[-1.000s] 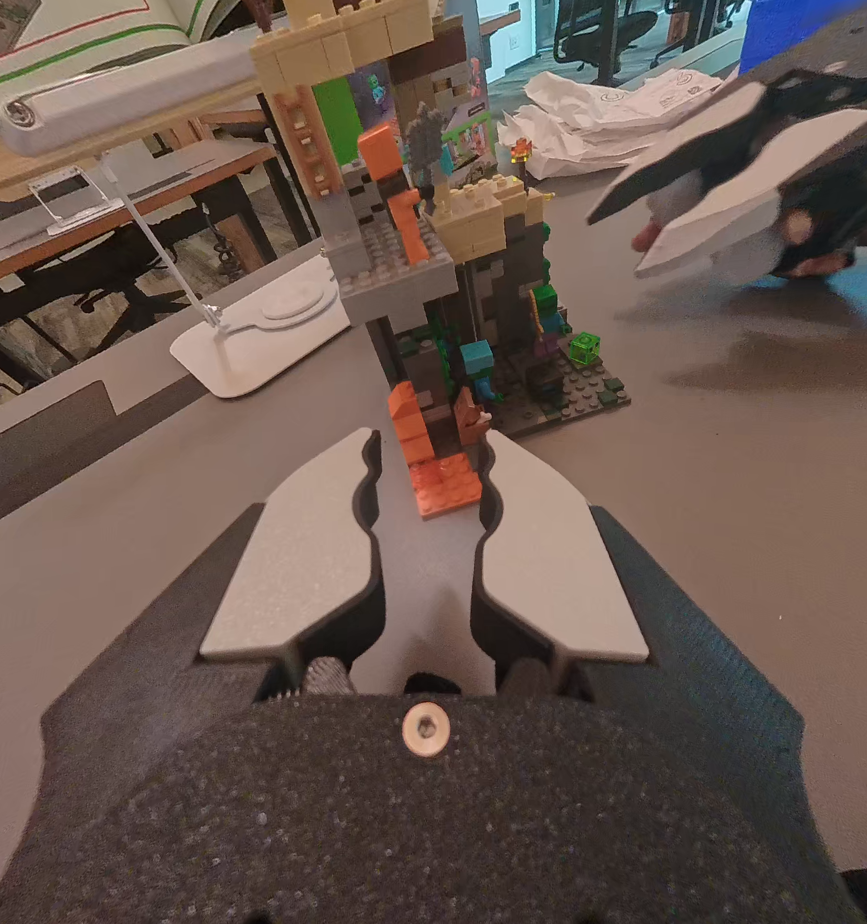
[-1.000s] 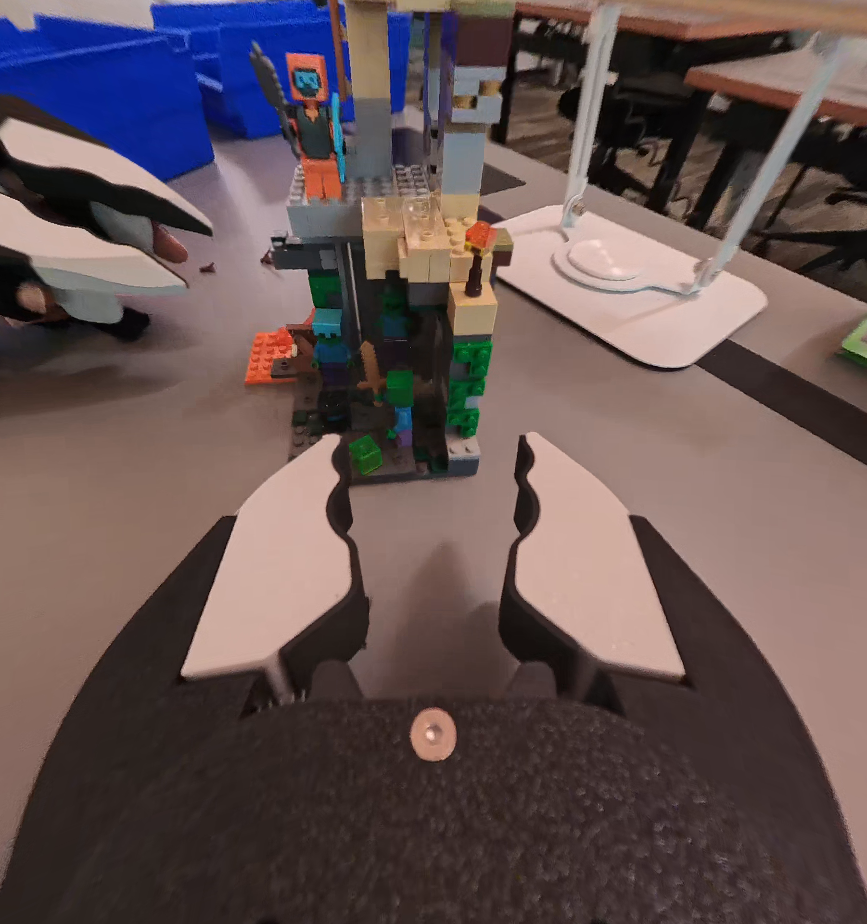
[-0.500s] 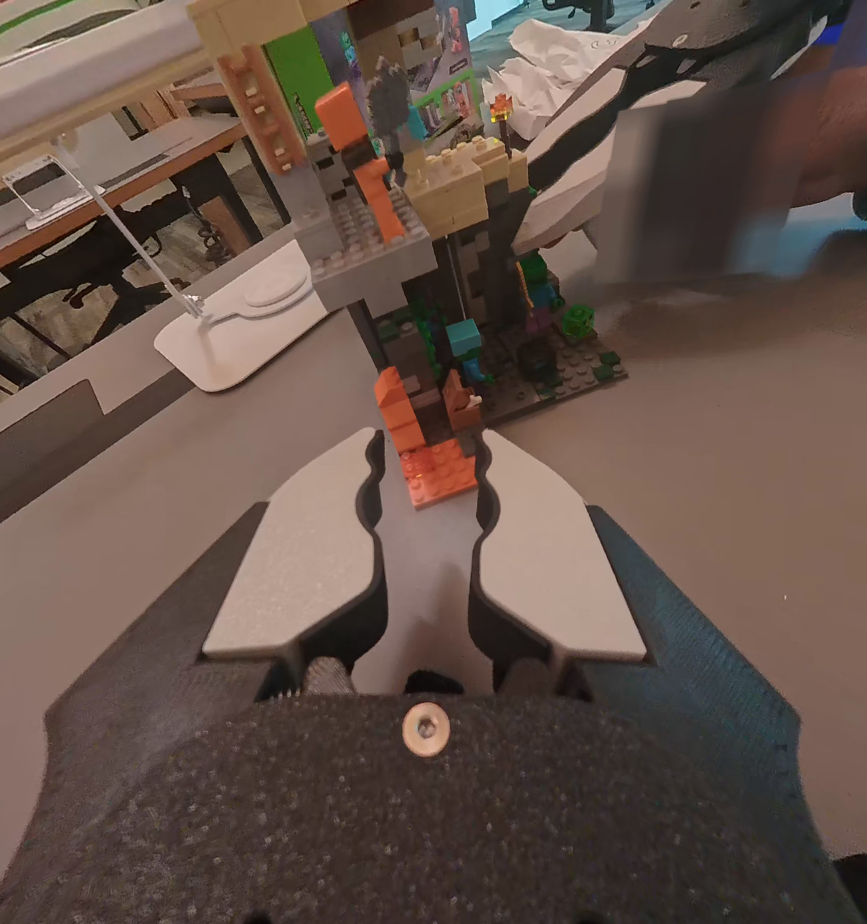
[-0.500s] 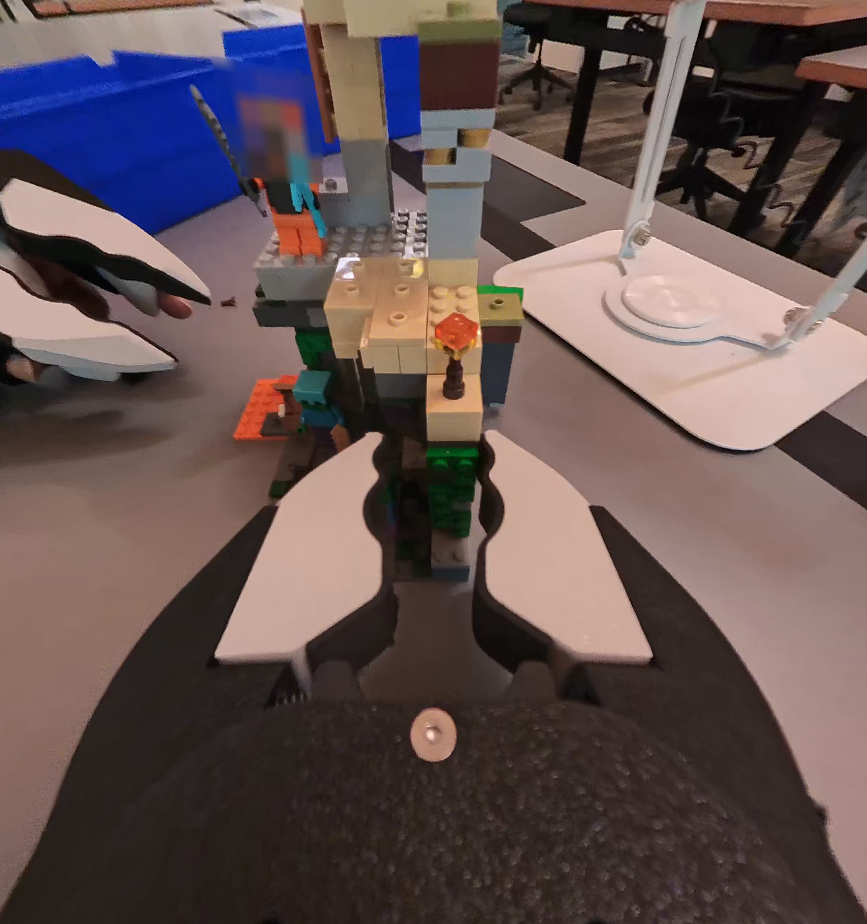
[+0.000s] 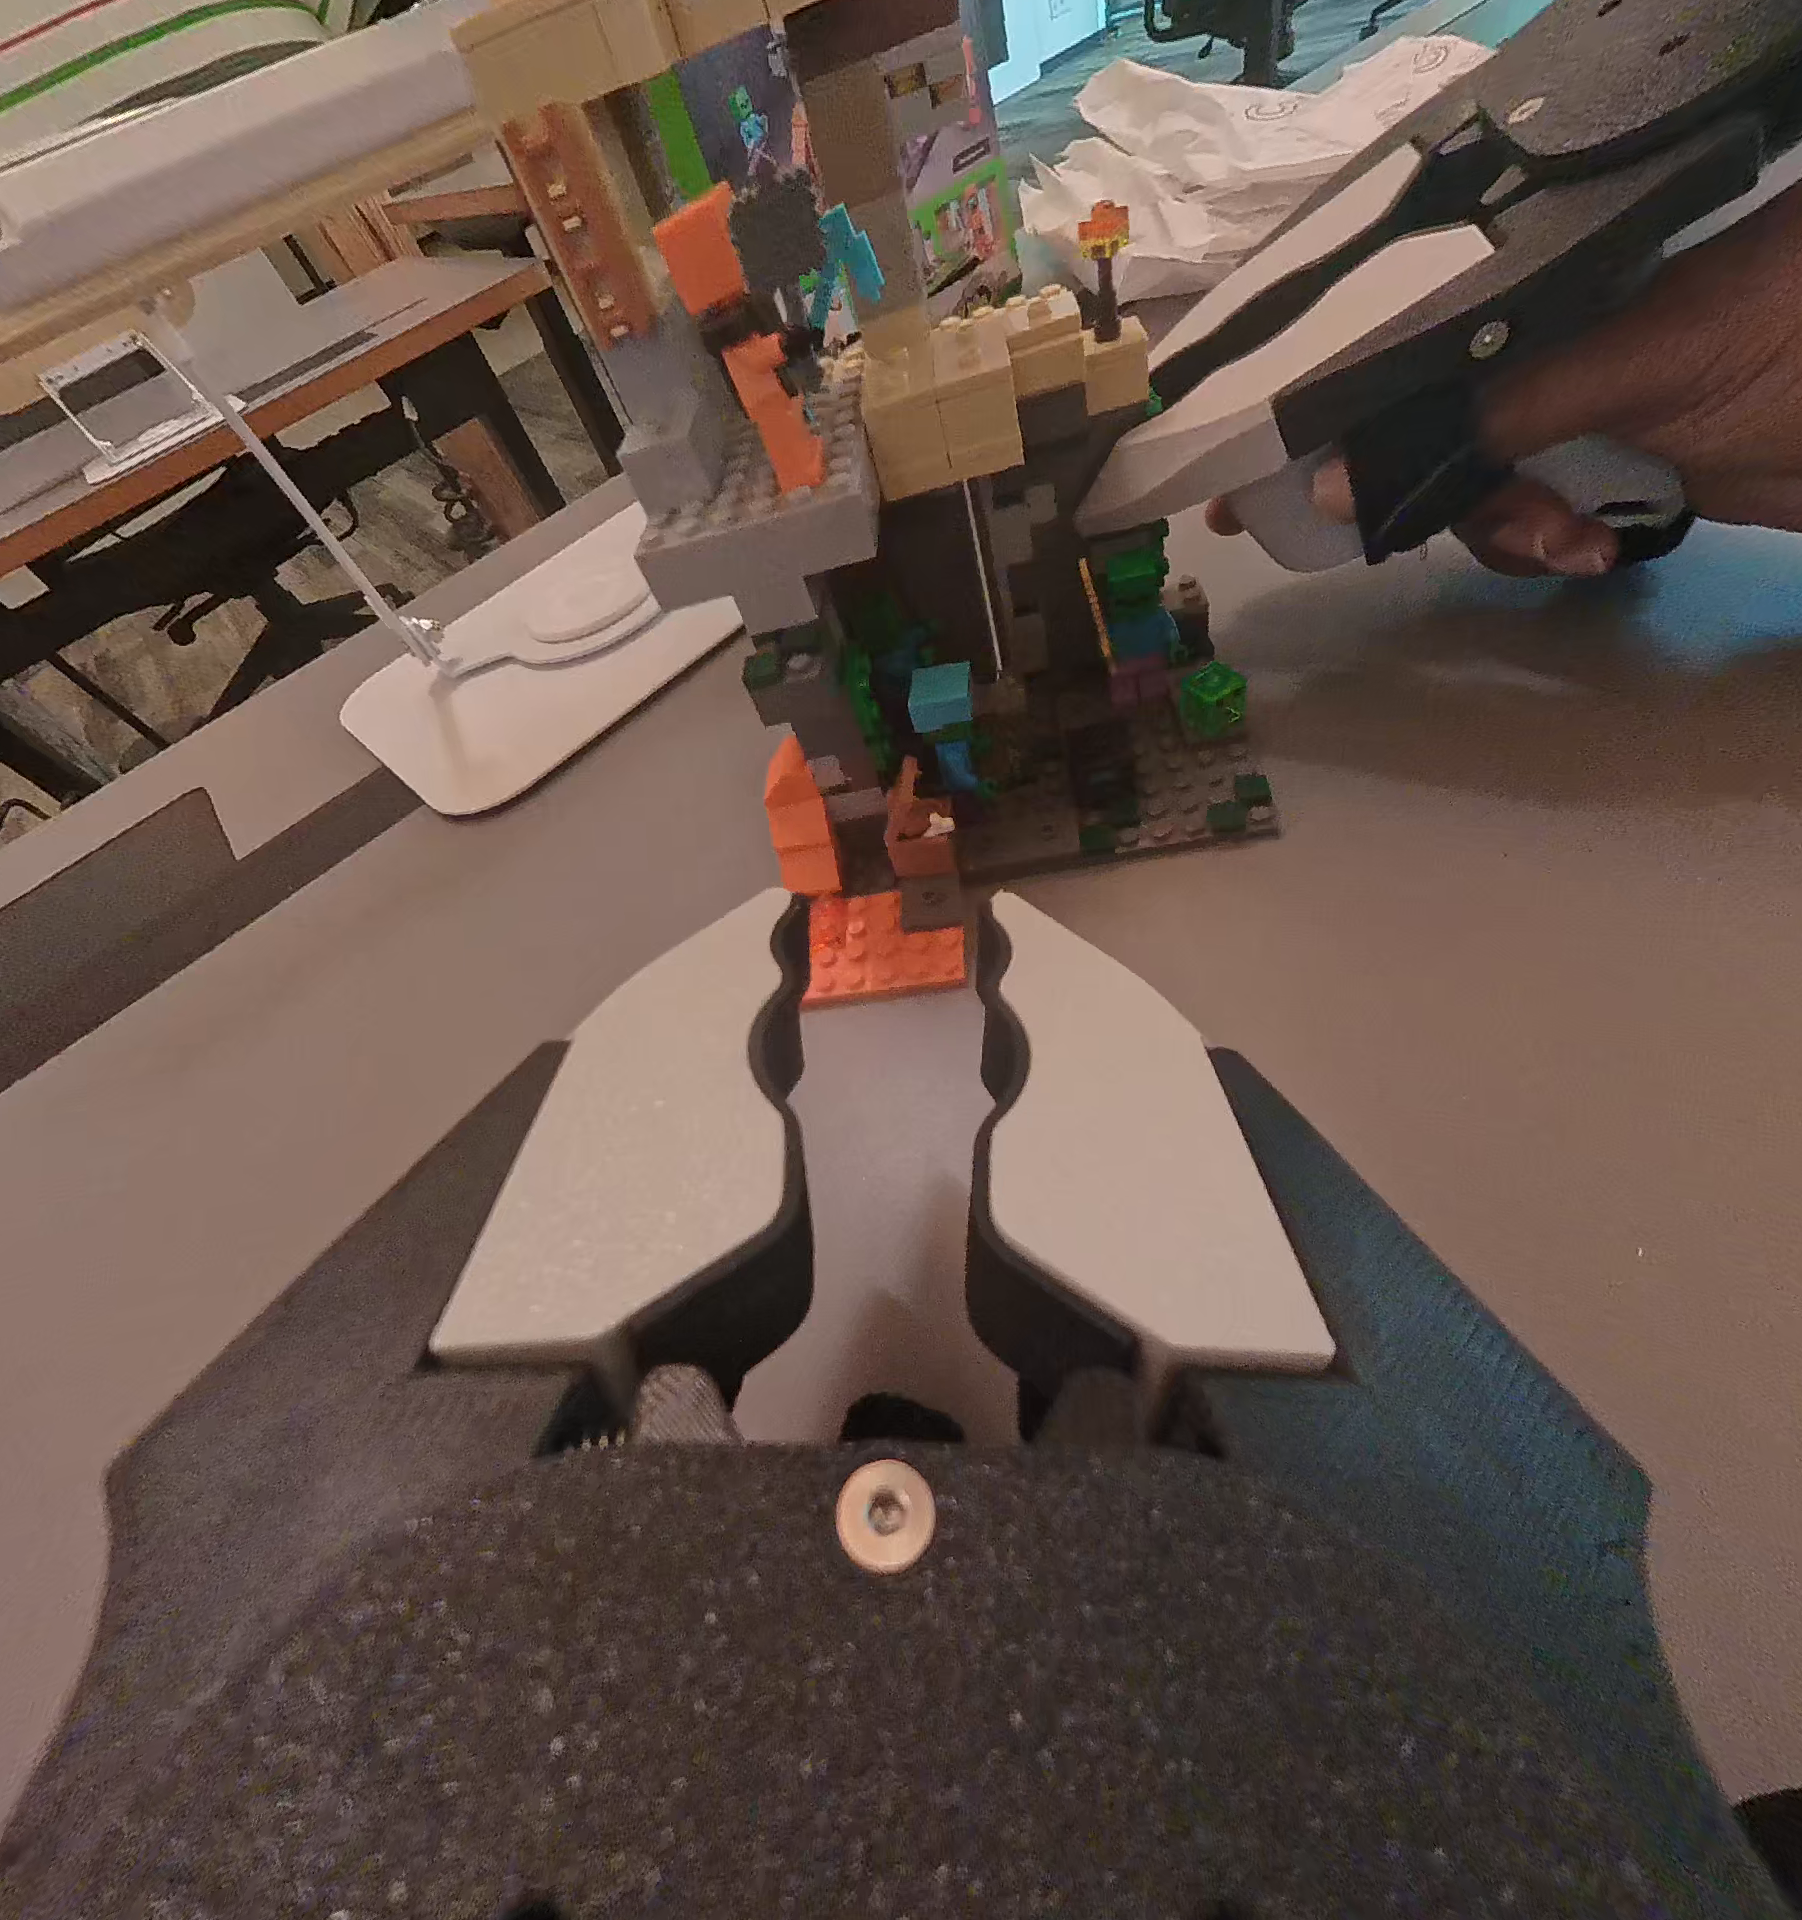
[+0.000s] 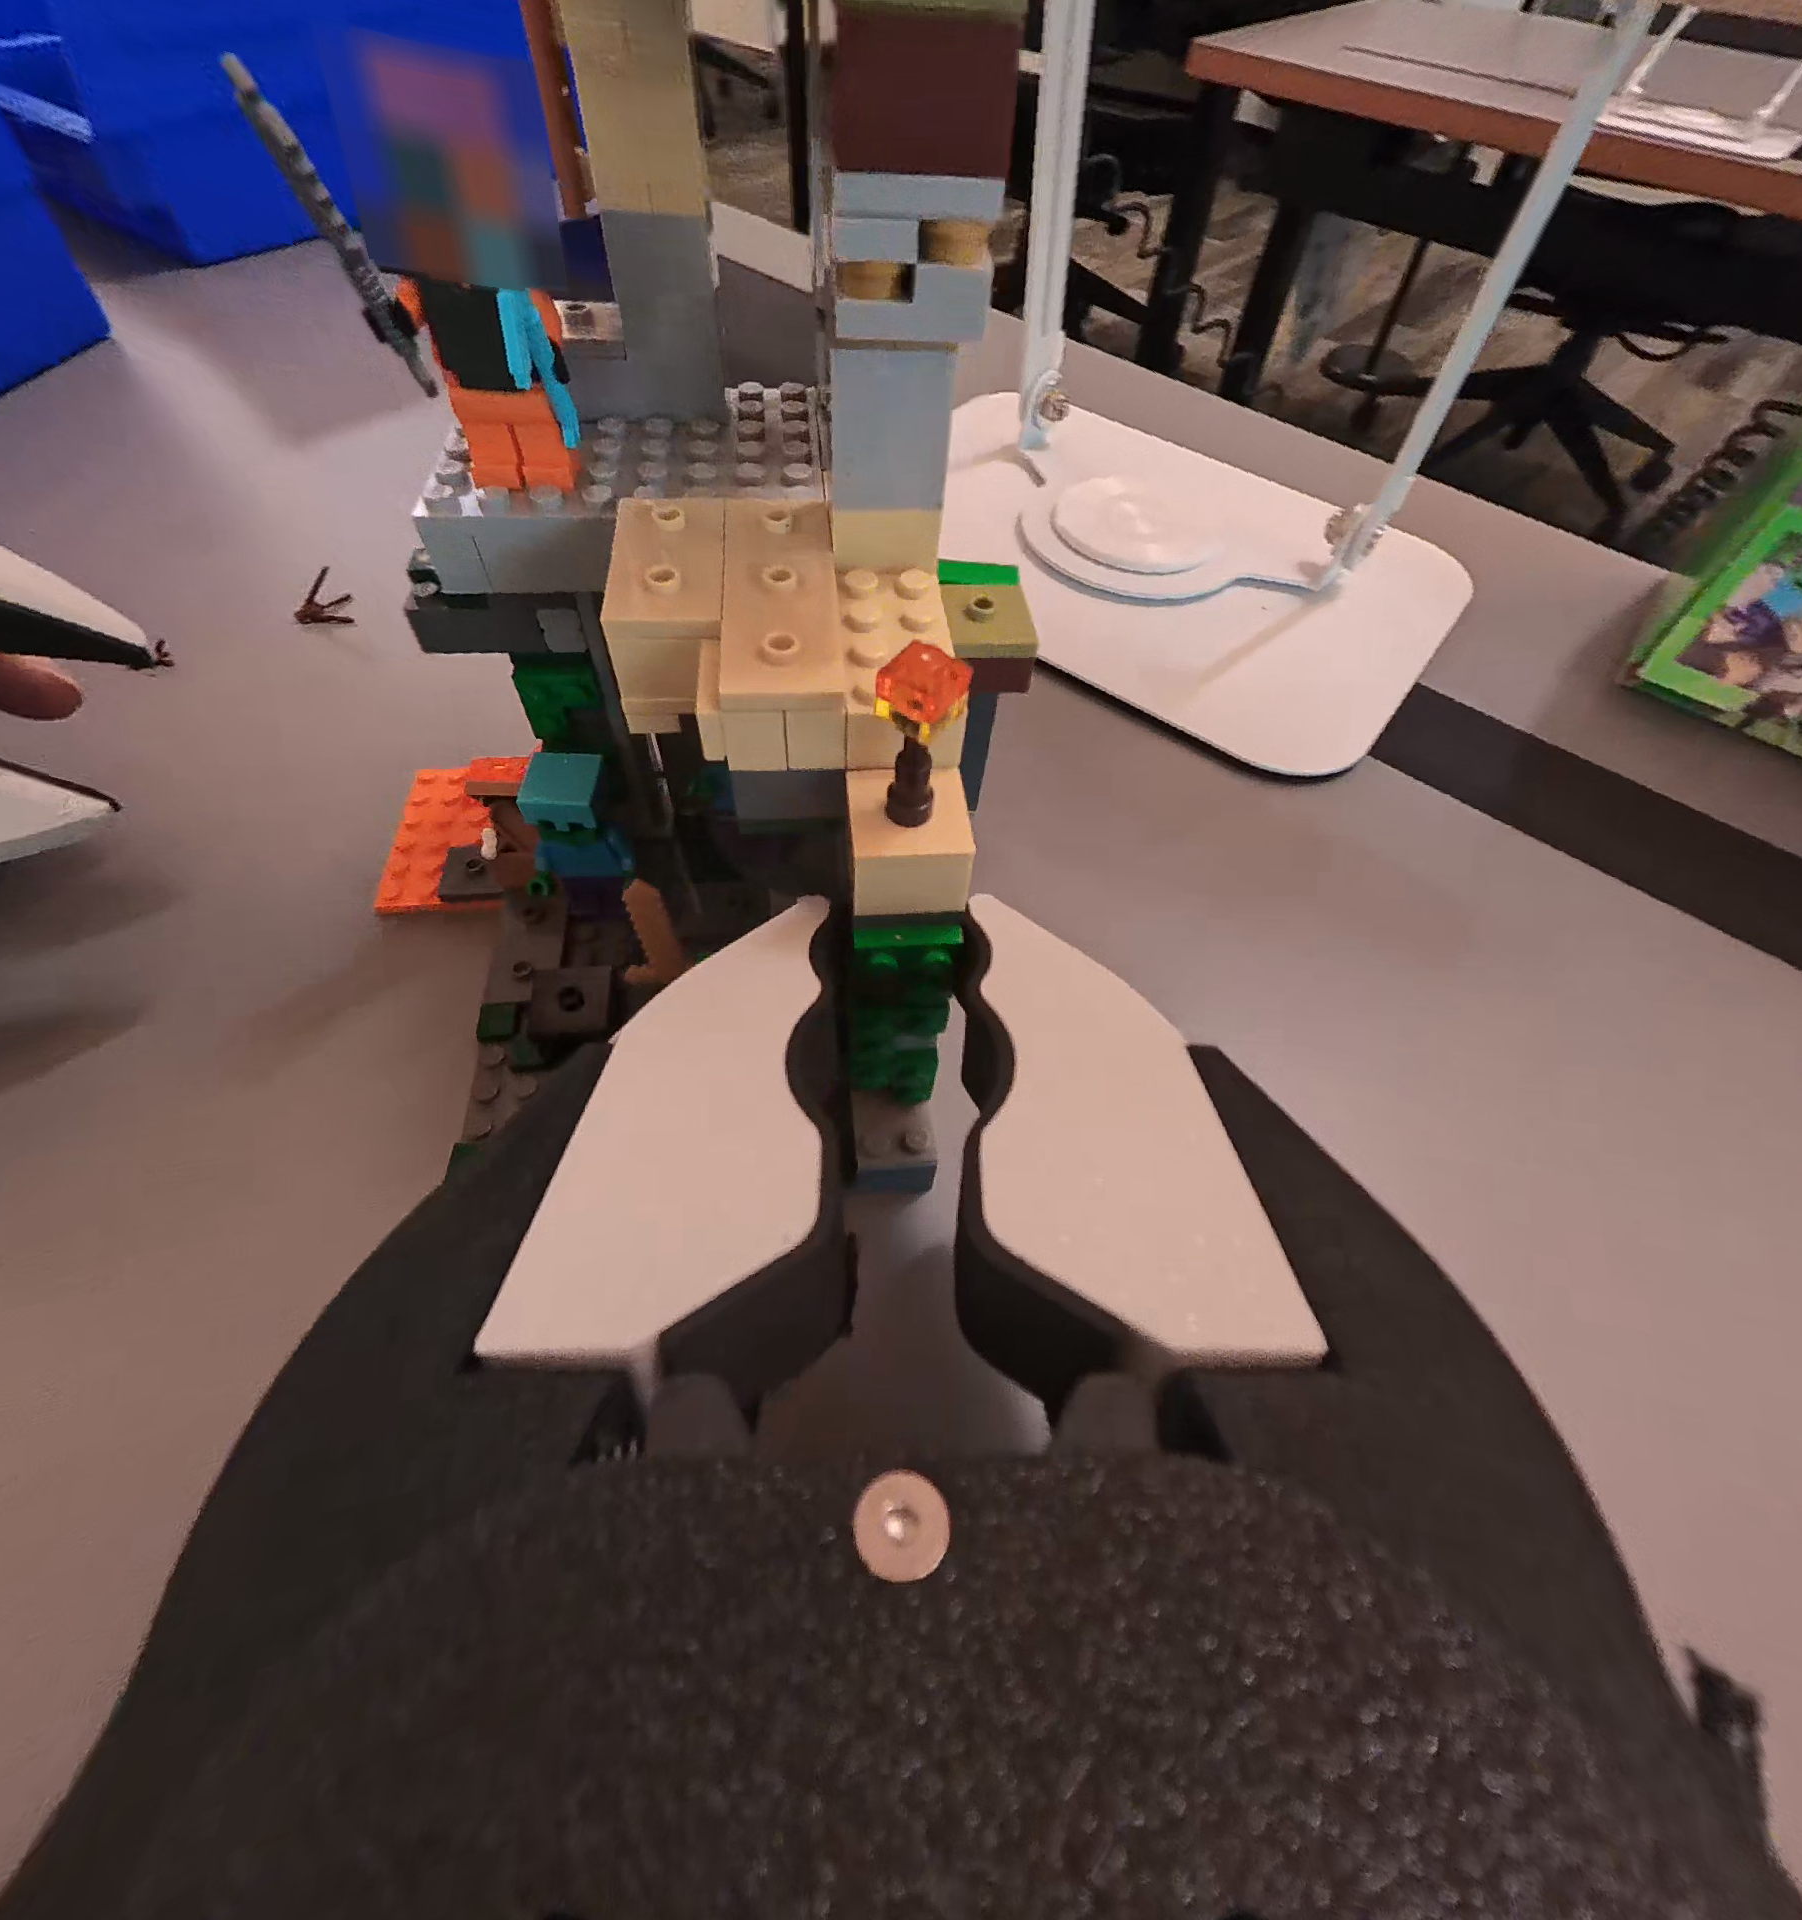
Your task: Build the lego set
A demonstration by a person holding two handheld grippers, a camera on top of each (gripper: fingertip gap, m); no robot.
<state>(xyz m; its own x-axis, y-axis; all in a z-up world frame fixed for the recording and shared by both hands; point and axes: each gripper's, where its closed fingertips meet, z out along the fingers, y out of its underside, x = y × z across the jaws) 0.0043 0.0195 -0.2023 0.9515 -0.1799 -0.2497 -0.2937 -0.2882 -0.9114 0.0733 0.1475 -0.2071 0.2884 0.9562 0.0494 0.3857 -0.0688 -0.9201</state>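
The lego build [image 5: 938, 416] stands on the grey table, a tall tower on a dark baseplate with tan bricks, a torch and an orange minifigure. An orange plate [image 5: 881, 951] juts from its base. My left gripper [image 5: 889, 920] is part open and empty, its tips just short of that plate. In the right wrist view it [image 6: 133, 727] sits apart at the left of the build [image 6: 772, 644]. My right gripper [image 6: 899, 914] is shut on the green corner column [image 6: 902, 1018] under the torch block. It [image 5: 1120, 447] also shows reaching in from the right.
A white stand base [image 6: 1240, 582] sits just behind the build. Blue bins [image 6: 24, 156] stand at the back left, a green lego box [image 6: 1770, 644] at the right. Crumpled white bags [image 5: 1240, 135] lie beyond. A tiny dark red piece [image 6: 320, 608] lies on the table. One gripper's finger ends stand about 15 centimetres off the other's. My left tips are roughly 12 centimetres from the tiny dark red piece [image 6: 320, 608].
My right gripper moved forward to the build and closed from wide open onto the green column. My left gripper edged slightly toward the orange plate with its gap unchanged.
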